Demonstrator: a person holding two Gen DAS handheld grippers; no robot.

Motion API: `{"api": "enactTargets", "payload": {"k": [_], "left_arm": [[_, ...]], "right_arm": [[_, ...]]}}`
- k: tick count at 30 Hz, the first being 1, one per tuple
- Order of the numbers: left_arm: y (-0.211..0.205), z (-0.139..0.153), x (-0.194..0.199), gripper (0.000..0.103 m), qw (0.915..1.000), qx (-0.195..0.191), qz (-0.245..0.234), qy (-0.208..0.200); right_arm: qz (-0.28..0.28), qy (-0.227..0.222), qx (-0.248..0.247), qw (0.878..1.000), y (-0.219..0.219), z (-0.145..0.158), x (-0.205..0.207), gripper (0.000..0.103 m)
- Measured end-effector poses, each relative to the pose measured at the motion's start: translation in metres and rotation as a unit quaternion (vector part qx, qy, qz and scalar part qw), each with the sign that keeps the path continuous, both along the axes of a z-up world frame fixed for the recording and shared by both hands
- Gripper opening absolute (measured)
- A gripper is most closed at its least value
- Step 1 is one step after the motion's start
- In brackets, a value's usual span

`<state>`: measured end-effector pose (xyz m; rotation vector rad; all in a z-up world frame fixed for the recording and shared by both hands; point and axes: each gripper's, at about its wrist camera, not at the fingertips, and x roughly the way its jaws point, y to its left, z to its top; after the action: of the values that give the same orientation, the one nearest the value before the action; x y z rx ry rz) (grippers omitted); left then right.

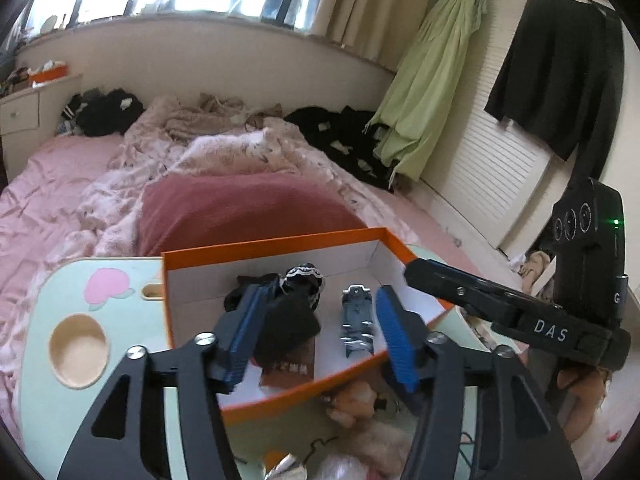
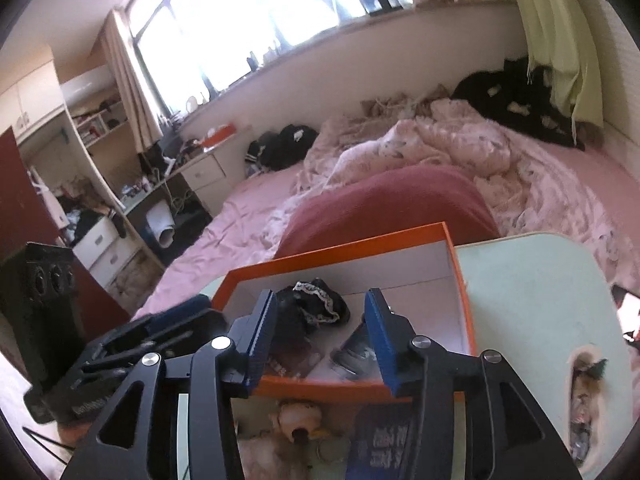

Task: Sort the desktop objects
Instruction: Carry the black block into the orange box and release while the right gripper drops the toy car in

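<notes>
The pale green lap table (image 1: 60, 392) carries the orange box (image 1: 192, 258), which already holds a black lace-trimmed cloth (image 1: 300, 280) and a silver clip (image 1: 356, 322). Both the left gripper (image 1: 316, 332) and right gripper (image 2: 320, 336) hover over the box, jaws partly spread and empty. Unsorted clutter, a plush toy (image 2: 298, 420) included, lies below the box's near wall, closer to the right gripper.

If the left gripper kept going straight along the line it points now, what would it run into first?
Probably the black fabric item lying in the orange box: it sits between the left gripper's open fingers, just ahead. Depth is hard to judge through the fisheye, so the box's white floor beside it could come first.
</notes>
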<state>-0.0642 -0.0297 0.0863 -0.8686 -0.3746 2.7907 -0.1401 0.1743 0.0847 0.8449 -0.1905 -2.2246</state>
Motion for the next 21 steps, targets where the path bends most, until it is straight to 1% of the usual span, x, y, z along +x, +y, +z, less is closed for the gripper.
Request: {"api": "enactTargets", "payload": {"k": [4, 5, 8, 11, 13, 15, 17, 21], "left_arm": [[-0.001, 0.003, 0.028, 0.070, 0.9999, -0.011, -0.002, 0.005], [0.000, 0.002, 0.036, 0.070, 0.9998, -0.018, -0.004, 0.002], [0.002, -0.005, 0.056, 0.070, 0.9991, -0.040, -0.006, -0.011], [0.006, -0.018, 0.077, 0.070, 0.9977, -0.057, -0.011, -0.035], [0.009, -0.027, 0.087, 0.070, 0.9965, -0.067, -0.013, -0.049], [0.013, -0.037, 0.096, 0.070, 0.9947, -0.077, -0.015, -0.067], [0.014, -0.047, 0.101, 0.070, 0.9934, -0.079, -0.018, -0.081], [0.017, -0.073, 0.101, 0.070, 0.9890, -0.087, -0.014, -0.119]], "right_arm": [[0.014, 0.009, 0.004, 1.000, 0.013, 0.002, 0.030, 0.050], [0.019, 0.010, 0.006, 1.000, 0.015, 0.002, 0.038, 0.052], [0.028, 0.017, 0.046, 0.998, 0.020, -0.007, 0.068, 0.055], [0.033, 0.024, 0.105, 0.994, 0.025, -0.024, 0.096, 0.055], [0.034, 0.021, 0.130, 0.991, 0.030, -0.036, 0.108, 0.055], [0.033, 0.018, 0.150, 0.988, 0.035, -0.047, 0.117, 0.057], [0.030, 0.016, 0.166, 0.985, 0.039, -0.058, 0.123, 0.062], [0.014, 0.009, 0.184, 0.983, 0.044, -0.072, 0.124, 0.064]]}}
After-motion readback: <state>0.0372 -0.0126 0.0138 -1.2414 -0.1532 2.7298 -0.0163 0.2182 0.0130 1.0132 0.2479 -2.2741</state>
